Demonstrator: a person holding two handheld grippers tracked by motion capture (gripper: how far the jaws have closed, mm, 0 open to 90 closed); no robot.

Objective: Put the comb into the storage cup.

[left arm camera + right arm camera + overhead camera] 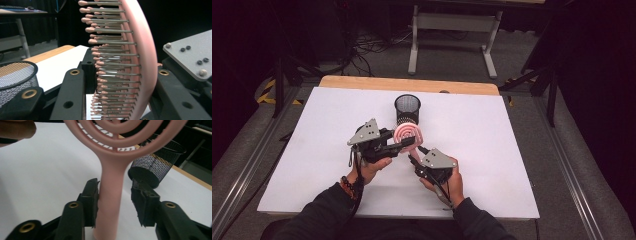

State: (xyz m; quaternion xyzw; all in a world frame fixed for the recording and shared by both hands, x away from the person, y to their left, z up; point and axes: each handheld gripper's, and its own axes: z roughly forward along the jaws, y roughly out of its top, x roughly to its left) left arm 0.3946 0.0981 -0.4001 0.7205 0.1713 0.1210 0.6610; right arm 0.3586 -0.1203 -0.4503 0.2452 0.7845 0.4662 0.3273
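- The left gripper (398, 146) has its jaws clamped on the round head of the pink hairbrush (408, 135); in the left gripper view the head (130, 62) stands edge-on between the two black jaws, bristles toward the jaw at the picture's left, smooth back toward the jaw at the picture's right.
- The bristles (110, 31) are thin grey pins with pink ball tips, set in rows down the head.
- The right gripper (414, 154) has its jaws parted around the brush's handle (110, 197): the jaw at the left of the right gripper view lies against the handle, while the jaw at the right stands clear of it with a visible gap.
- The brush is held up off the surface between the two grippers, roughly at the middle of the white surface (492, 135), its head toward the far side and its handle slanting down toward the person.
- In the right gripper view the head shows as pink concentric rings with open slots between them.
- A black mesh pen cup (407, 109) stands upright just behind the brush head, its mouth open upward; it shows also at the lower left of the left gripper view (15, 80) and to the right of the handle in the right gripper view (156, 162).
- The person's hands (373, 167) hold both grippers from the near edge, sleeves dark.
- Past the white surface runs a strip of bare wood (412, 84).
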